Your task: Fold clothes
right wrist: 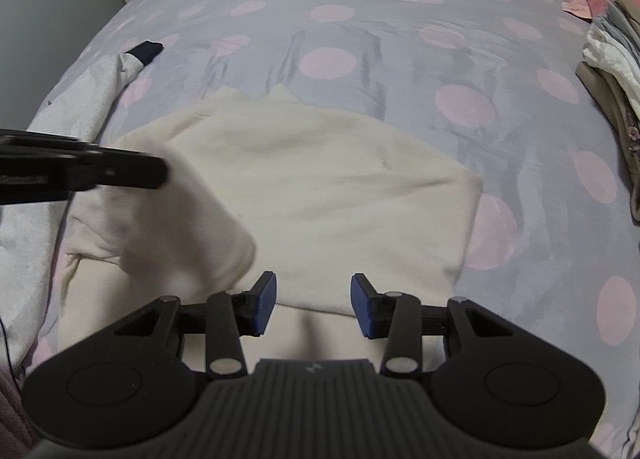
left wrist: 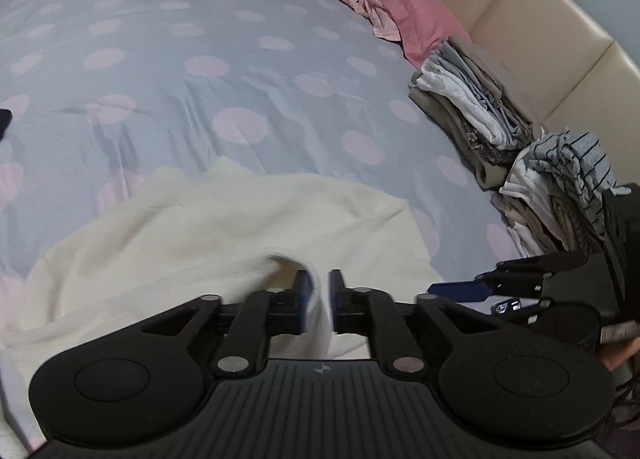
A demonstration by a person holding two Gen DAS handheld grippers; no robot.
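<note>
Left claw [left wrist: 320, 301] clamped on cream garment [left wrist: 224, 227], lifted fold.

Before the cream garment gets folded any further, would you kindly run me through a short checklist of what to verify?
1. Left tongs gripping the cream garment: ok, cloth is pinched between the nearly closed fingers and lifted.
2. Right tongs free to take a hold: ok, open and empty, hovering over the garment's near edge.
3. Garment lying flat: not ok, the left side is raised and bunched.
4. Room on the bedspread beyond the garment: ok, bare dotted cover.
5. Folded stacks out of the way: ok, they sit apart along the headboard.
6. Grey garment separate from the cream one: cannot tell, their edges meet on the left.
</note>
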